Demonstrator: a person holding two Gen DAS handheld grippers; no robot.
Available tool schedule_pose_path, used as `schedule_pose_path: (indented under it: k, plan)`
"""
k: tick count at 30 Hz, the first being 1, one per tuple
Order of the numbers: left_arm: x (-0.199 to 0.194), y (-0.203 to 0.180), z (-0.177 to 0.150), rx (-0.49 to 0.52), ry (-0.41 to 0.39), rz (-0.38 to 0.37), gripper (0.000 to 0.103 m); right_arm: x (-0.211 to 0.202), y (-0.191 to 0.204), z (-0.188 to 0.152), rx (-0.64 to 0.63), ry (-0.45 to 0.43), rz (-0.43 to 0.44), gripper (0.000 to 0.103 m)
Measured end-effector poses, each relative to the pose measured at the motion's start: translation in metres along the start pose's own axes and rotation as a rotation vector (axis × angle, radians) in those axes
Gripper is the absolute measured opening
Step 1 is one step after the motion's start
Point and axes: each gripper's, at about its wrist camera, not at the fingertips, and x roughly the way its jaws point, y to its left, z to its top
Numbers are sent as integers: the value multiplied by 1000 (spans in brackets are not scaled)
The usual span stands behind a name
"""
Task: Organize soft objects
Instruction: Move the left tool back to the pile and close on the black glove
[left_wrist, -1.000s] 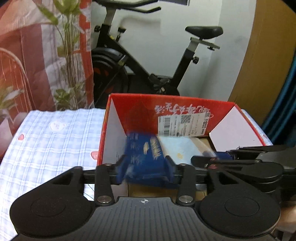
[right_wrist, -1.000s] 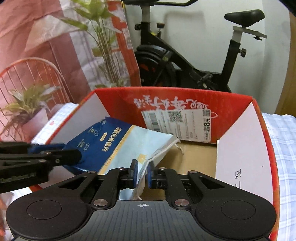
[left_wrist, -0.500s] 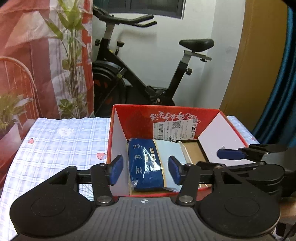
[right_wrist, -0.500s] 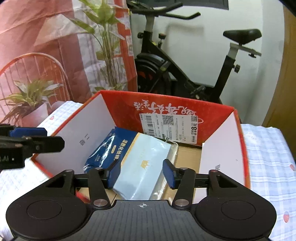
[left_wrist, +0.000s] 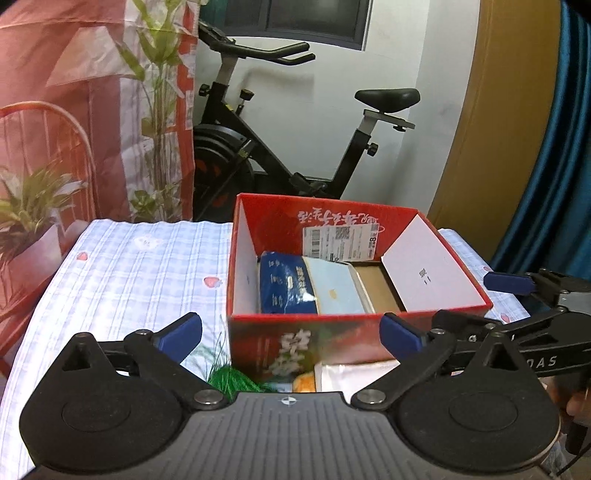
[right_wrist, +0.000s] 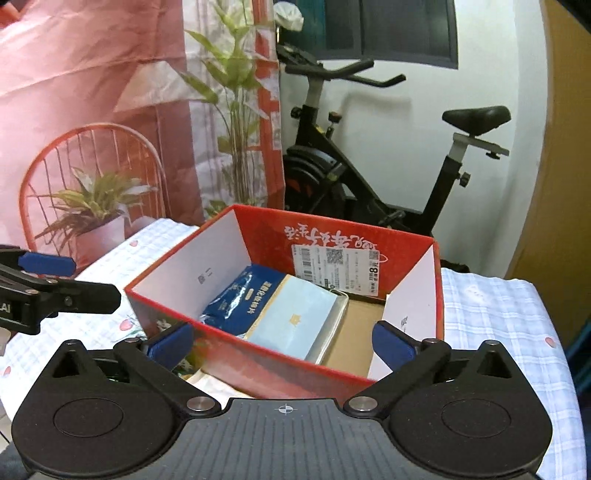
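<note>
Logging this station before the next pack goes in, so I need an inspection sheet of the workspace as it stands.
Surface: checked cloth with small heart prints, covering the table.
Job's things: blue-and-pale soft pack lying inside the red box, against its left wall.
Clutter: green item and a white packet in front of the box.
Grippers: left gripper and right gripper both empty, jaws opening.
Cables: nothing seen.
Surroundings: exercise bike, potted plant, red backdrop.

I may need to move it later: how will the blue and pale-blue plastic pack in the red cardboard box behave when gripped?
The blue and pale-blue plastic pack looks soft and probably dents. Its glossy film may slip. It leans on the wall of the red cardboard box, so it may flop flat.
</note>
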Motion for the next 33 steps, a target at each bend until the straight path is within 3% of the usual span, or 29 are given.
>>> schedule_pose_path:
  k: [16, 27, 33]
  plan:
    - [-38, -13, -58, 21, -24, 28, 103, -50, 10, -45, 39, -64, 20, 103]
    - [-50, -29, -90, 32, -45, 56, 103, -72, 21, -93, 41, -88, -22, 103]
    - [-49, -30, -105, 15, -15, 52, 103, -85, 24, -117, 53, -114, -56, 103]
